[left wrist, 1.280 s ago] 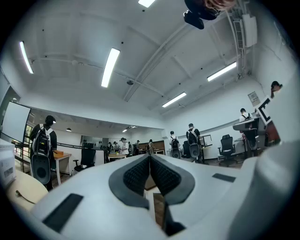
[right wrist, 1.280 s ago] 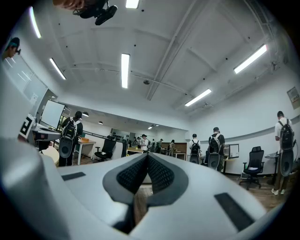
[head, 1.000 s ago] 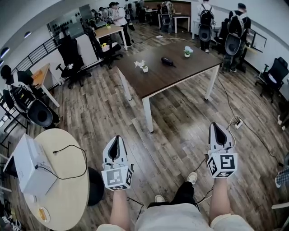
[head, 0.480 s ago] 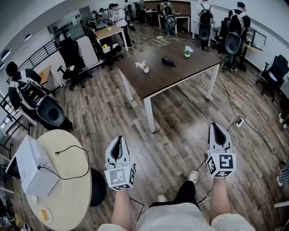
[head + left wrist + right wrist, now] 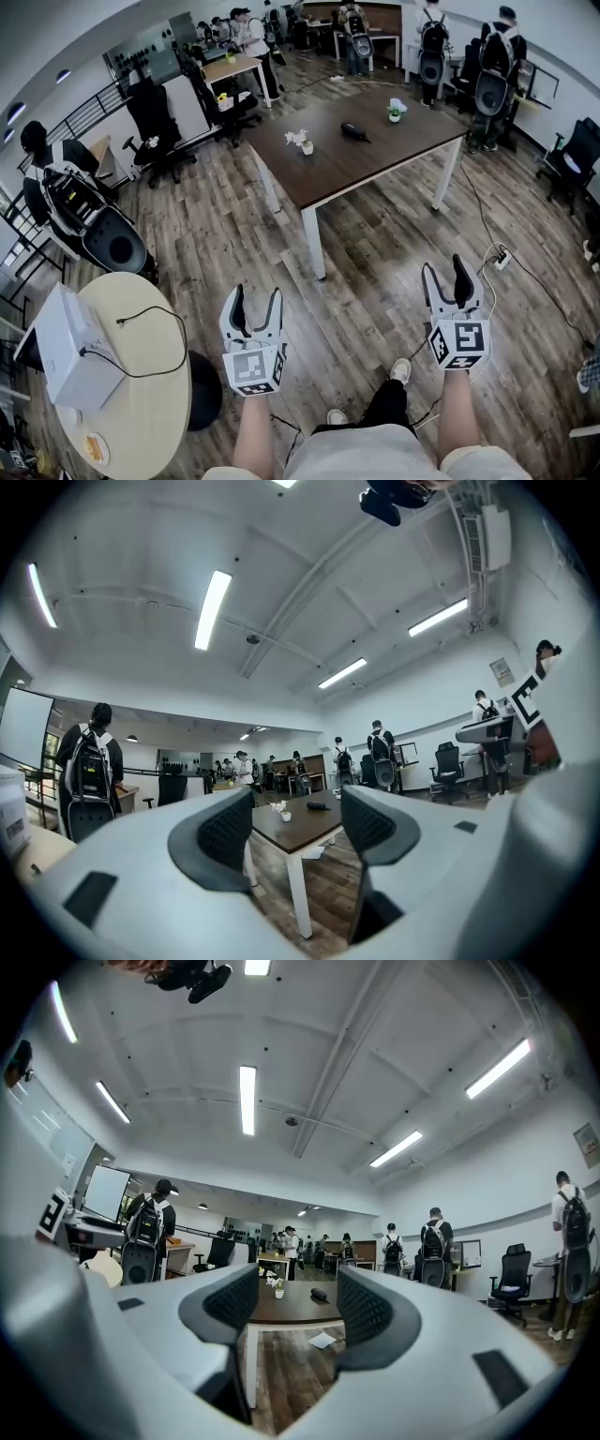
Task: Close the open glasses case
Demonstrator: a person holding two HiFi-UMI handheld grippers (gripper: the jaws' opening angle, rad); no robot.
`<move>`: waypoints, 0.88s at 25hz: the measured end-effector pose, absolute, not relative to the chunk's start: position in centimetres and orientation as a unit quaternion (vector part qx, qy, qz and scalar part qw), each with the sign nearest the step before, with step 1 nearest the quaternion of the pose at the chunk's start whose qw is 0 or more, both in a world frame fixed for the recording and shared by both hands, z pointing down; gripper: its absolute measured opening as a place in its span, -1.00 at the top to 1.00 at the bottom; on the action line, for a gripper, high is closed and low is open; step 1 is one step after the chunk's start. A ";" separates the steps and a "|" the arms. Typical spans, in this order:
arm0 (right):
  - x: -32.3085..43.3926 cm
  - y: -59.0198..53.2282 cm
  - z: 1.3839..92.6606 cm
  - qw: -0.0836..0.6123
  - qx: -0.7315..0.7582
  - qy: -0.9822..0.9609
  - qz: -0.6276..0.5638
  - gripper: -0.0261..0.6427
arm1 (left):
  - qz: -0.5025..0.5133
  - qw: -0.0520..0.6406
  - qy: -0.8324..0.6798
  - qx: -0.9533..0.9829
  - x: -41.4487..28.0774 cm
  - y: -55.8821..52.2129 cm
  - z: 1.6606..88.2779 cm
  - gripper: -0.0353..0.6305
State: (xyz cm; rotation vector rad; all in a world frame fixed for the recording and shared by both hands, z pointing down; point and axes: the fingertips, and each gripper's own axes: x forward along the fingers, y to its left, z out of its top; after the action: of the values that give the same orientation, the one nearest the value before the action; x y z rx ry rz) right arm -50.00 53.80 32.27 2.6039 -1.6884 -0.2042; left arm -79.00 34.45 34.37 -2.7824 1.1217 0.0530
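So yeah, the glasses case sits way off on the far brown table, roughly between the left gripper and right gripper, neither clearly nearer, both just opened up with nothing between the jaws.

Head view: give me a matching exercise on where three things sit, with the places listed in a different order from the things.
Things:
1. glasses case
2. white box
3. power strip

Places:
A. on the wooden floor
B. on the dark table
C. on the round table

Pairs: 1-B, 2-C, 3-A
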 end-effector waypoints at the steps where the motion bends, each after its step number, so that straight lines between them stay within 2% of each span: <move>1: -49.6 53.5 32.3 0.018 0.836 -0.544 -0.066 0.17 | 0.016 0.070 0.372 -0.925 -78.5 34.2 34.4 0.03; 9: -44.2 52.8 33.2 0.019 0.840 -0.538 -0.063 0.16 | 0.007 0.067 0.361 -0.930 -72.2 32.9 35.5 0.03; 22: -25.2 52.6 33.0 0.005 0.857 -0.512 -0.052 0.17 | -0.001 0.046 0.335 -0.941 -52.3 30.6 34.5 0.04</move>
State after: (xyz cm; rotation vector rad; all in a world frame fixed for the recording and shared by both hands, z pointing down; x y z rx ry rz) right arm -25.22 52.64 32.96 2.6840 -1.6044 -0.1641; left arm -52.26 30.61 34.45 -2.8722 1.0220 -0.0018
